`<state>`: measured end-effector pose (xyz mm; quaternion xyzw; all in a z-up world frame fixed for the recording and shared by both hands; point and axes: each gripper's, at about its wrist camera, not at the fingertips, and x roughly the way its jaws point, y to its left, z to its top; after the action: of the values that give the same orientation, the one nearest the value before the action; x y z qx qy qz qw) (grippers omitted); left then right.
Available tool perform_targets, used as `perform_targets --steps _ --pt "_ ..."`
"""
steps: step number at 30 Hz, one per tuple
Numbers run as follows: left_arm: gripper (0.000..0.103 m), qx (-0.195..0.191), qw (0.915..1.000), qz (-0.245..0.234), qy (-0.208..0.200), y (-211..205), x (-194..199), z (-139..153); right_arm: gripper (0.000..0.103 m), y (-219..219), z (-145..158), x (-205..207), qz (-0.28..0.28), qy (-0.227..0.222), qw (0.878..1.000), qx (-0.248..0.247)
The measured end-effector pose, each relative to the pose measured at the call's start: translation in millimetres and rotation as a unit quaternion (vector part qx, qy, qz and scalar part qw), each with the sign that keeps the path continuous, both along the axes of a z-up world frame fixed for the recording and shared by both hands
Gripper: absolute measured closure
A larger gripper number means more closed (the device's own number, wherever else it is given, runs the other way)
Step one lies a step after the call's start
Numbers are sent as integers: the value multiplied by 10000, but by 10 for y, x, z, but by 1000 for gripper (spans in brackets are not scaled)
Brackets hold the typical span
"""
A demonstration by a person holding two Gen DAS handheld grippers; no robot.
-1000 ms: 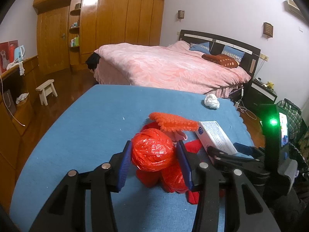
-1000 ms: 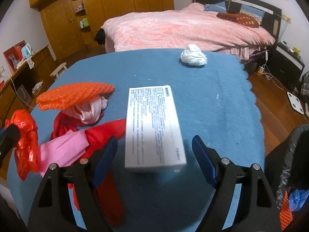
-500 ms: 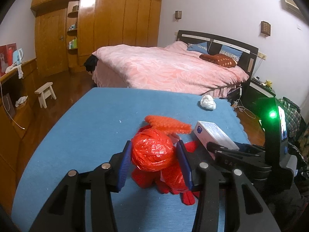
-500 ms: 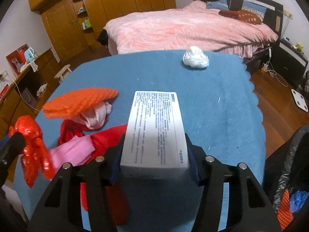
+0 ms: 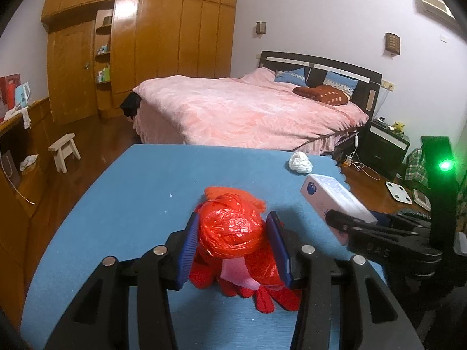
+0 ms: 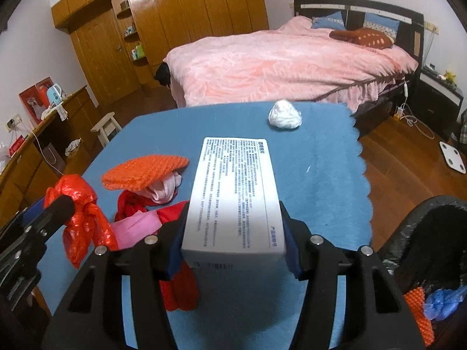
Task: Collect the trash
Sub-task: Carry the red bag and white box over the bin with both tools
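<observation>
A: Layout, large to small?

B: Blue worktop (image 6: 321, 180); black trash bag (image 6: 432, 233) low on my right. My right tool (image 6: 233, 233) is clenched on the white box (image 6: 233, 195), long axis pointing ahead. My left tool (image 5: 233, 248) grips the red plastic wad (image 5: 230, 227).

A: Nearer the bag?

B: Right hand, I judge.
</observation>
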<state>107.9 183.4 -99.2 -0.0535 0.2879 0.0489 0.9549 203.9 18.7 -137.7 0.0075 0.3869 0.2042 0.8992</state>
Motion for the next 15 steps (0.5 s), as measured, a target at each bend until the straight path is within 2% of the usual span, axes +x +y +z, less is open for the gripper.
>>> perform_targets --steps 15 --pt "57 41 9994 -306 -147 -332 -68 233 49 -495 466 -300 -145 -351 9991 200"
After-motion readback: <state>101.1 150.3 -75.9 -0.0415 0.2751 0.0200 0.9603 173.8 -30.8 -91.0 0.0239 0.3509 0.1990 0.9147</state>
